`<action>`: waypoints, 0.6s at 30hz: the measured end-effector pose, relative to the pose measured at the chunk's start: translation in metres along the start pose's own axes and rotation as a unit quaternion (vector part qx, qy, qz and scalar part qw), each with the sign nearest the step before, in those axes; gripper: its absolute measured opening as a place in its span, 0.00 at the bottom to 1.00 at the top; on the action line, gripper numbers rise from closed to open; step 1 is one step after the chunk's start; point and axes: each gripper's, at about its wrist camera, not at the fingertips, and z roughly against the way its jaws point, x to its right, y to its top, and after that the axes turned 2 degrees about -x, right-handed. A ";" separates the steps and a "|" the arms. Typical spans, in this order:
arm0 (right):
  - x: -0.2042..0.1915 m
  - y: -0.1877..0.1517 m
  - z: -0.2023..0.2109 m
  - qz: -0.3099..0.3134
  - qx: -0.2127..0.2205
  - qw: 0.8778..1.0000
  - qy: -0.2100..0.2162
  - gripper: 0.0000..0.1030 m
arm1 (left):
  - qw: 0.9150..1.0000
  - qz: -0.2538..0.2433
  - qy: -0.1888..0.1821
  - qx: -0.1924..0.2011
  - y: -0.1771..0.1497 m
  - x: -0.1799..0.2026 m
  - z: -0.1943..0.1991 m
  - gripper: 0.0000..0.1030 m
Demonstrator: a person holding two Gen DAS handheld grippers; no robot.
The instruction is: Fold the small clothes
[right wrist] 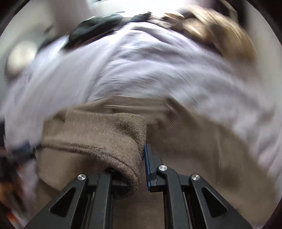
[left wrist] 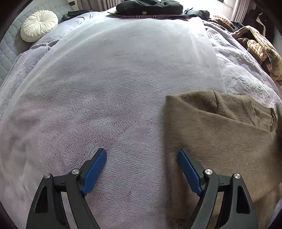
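Note:
A brown knitted sweater (left wrist: 220,133) lies on the lilac fleece blanket (left wrist: 109,84), at the right of the left wrist view. My left gripper (left wrist: 141,155) hangs open above the blanket, its right blue pad over the sweater's left edge, with nothing between the fingers. In the blurred right wrist view, my right gripper (right wrist: 143,148) is shut on a thick fold of the brown sweater (right wrist: 105,135). The fold drapes over the left finger and hides it; the right blue pad (right wrist: 147,165) presses against the cloth. The rest of the sweater spreads below.
A round white cushion (left wrist: 39,25) rests at the far left by a quilted headboard. A dark folded garment (left wrist: 149,7) lies at the far edge of the bed. A heap of striped and brown clothes (left wrist: 259,45) sits at the far right.

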 end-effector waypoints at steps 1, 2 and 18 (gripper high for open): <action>0.025 -0.006 -0.004 -0.058 -0.010 0.998 0.037 0.15 | 1.000 -0.002 0.000 -0.002 0.001 -0.001 -0.002 0.82; 0.045 -0.014 -0.010 -0.103 -0.022 0.993 0.063 0.24 | 1.000 -0.005 0.003 -0.002 0.001 0.001 -0.002 0.82; 0.121 -0.044 -0.029 -0.281 -0.064 0.953 0.096 0.12 | 0.999 -0.020 0.030 -0.013 0.002 0.005 -0.007 0.82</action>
